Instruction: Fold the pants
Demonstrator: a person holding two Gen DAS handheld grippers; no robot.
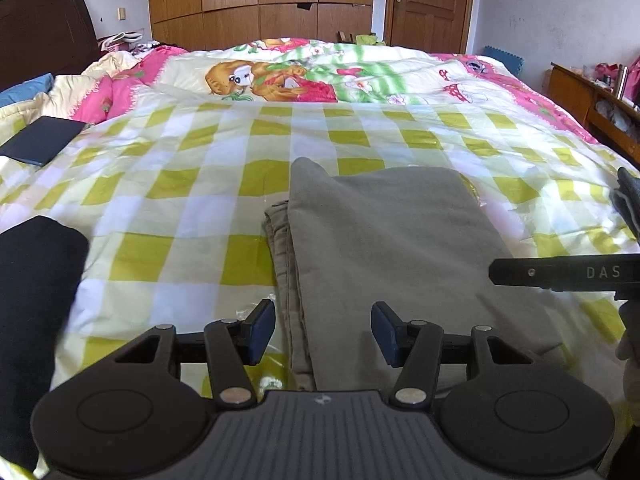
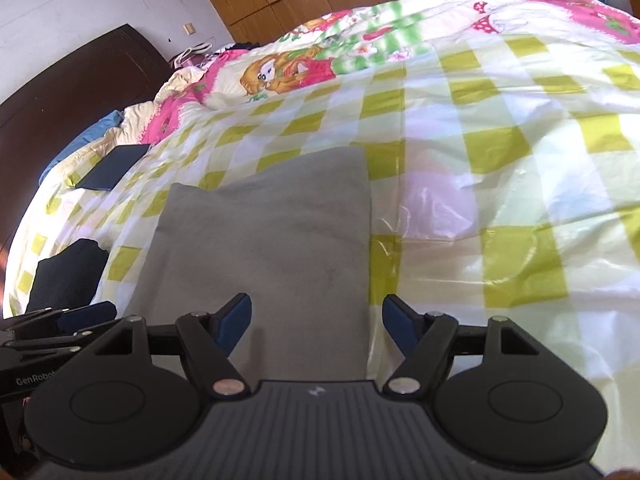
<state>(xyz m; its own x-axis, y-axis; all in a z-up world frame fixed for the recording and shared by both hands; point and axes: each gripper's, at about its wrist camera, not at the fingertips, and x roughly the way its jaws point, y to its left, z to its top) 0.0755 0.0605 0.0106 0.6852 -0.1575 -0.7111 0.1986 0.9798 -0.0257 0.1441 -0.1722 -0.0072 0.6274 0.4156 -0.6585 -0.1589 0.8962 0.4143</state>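
On checked sheet (image 1: 160, 184) | pants (image 1: 380, 232) folded (long axis runs away from camera)

Black left gripper (image 1: 323, 332), right gripper (image 2: 316, 324); blue-padded fingers (image 1: 262, 330), silver pivot screws.

The room is bright with daylight. Shiny glare sits on the checked sheet (image 2: 460, 208) at the middle right of the right wrist view. Both pictures bend at the edges, with dark corners. The right view looks soft and a bit blurry.

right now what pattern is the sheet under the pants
Yellow-green and white checks on the sheet, clearest in the left wrist view.
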